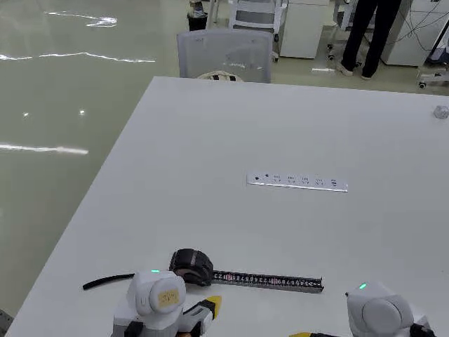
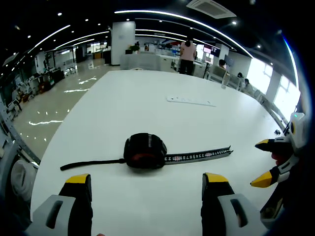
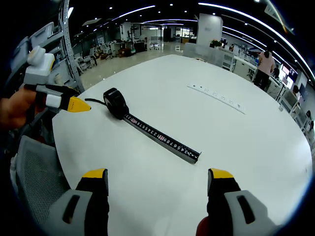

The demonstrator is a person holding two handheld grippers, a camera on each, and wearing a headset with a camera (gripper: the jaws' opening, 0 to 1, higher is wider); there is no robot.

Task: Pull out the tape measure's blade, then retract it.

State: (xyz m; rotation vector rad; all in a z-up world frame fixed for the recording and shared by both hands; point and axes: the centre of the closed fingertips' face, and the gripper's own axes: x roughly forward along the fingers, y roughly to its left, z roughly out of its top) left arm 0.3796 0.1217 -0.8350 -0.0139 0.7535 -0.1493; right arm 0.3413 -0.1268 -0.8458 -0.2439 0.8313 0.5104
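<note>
A black tape measure (image 1: 191, 266) lies near the table's front edge, its blade (image 1: 270, 281) pulled out to the right and lying flat, a black wrist strap (image 1: 106, 282) trailing left. My left gripper (image 2: 145, 187) stands open just short of the case (image 2: 144, 151), touching nothing. The right gripper (image 3: 157, 180) is open too, a little back from the blade's end hook (image 3: 195, 157). In the head view both gripper bodies sit at the bottom edge, left one (image 1: 160, 303) behind the case, right one (image 1: 382, 311) right of the blade tip.
A white power strip (image 1: 297, 182) lies mid-table. A grey chair (image 1: 224, 55) stands at the far edge, and a person (image 1: 370, 31) stands beyond it. A small crumpled object (image 1: 440, 111) sits at the far right. The white table (image 1: 231, 133) drops off on the left.
</note>
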